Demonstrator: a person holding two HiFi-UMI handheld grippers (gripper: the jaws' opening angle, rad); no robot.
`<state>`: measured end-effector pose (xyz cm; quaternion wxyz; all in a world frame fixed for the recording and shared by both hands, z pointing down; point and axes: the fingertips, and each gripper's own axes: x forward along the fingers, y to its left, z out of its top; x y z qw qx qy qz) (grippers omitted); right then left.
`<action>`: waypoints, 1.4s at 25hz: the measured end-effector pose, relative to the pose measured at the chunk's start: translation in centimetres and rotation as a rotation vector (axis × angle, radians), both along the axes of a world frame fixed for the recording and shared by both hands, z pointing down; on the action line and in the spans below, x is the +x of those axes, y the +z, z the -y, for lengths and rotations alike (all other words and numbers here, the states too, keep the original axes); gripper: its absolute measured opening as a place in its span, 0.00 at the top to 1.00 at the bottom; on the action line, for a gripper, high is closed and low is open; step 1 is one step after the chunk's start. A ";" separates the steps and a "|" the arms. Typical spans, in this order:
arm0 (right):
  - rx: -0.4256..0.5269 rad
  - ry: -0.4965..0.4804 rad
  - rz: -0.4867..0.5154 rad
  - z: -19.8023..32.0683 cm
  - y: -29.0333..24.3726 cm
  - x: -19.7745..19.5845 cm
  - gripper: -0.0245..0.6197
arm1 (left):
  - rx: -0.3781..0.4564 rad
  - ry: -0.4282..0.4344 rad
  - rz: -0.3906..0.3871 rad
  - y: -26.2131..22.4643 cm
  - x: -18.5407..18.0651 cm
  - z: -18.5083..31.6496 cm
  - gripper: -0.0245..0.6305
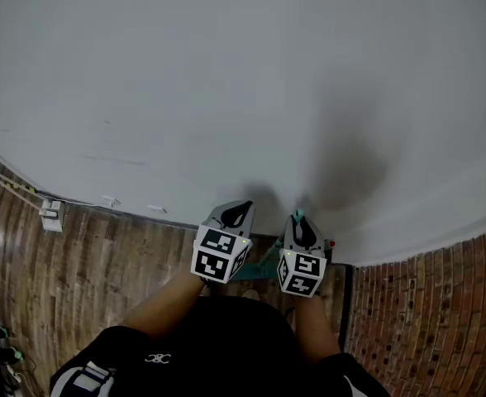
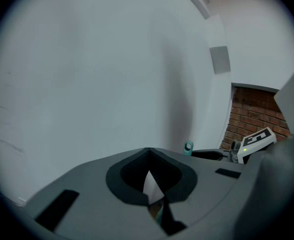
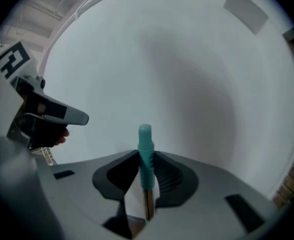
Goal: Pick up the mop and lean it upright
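Head view: we face a white wall [image 1: 226, 81] at close range, with the left gripper [image 1: 238, 212] and the right gripper [image 1: 298, 218] held side by side near it, above a wood-plank floor [image 1: 102, 255].
Mop [image 3: 145, 156]: it stands upright just beside the wall. Its teal grip rises above our right gripper's jaws, and a bare metal shaft [image 3: 147, 204] runs down below them.
Right gripper: the right gripper view shows the jaws pinching the mop's teal grip from both sides.
Left gripper: the jaws are pressed together at their tips with nothing between them. The gripper sits to the left of the mop and apart from it.
Lower mop: a teal part [image 1: 268, 265] shows between the two marker cubes, low toward the floor. We cannot tell its shape.
Surroundings: a brick surface [image 1: 425, 304] meets the wall at the right. A small white fitting [image 1: 51, 213] sits where wall meets floor at the left.
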<state>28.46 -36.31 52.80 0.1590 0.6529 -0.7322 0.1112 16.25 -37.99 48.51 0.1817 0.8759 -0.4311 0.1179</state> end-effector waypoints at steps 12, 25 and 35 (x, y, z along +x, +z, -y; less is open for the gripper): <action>0.017 -0.003 0.004 -1.5 -0.1 -0.1 0.80 | 0.002 0.031 0.002 0.1 1.0 -0.4 0.97; 0.017 -0.003 0.008 -2.3 -0.2 0.3 0.80 | -0.002 0.044 0.033 0.5 1.5 -1.0 0.97; 0.024 -0.002 0.019 -2.0 -0.1 0.3 0.80 | -0.002 0.022 0.026 0.3 0.9 -1.1 0.97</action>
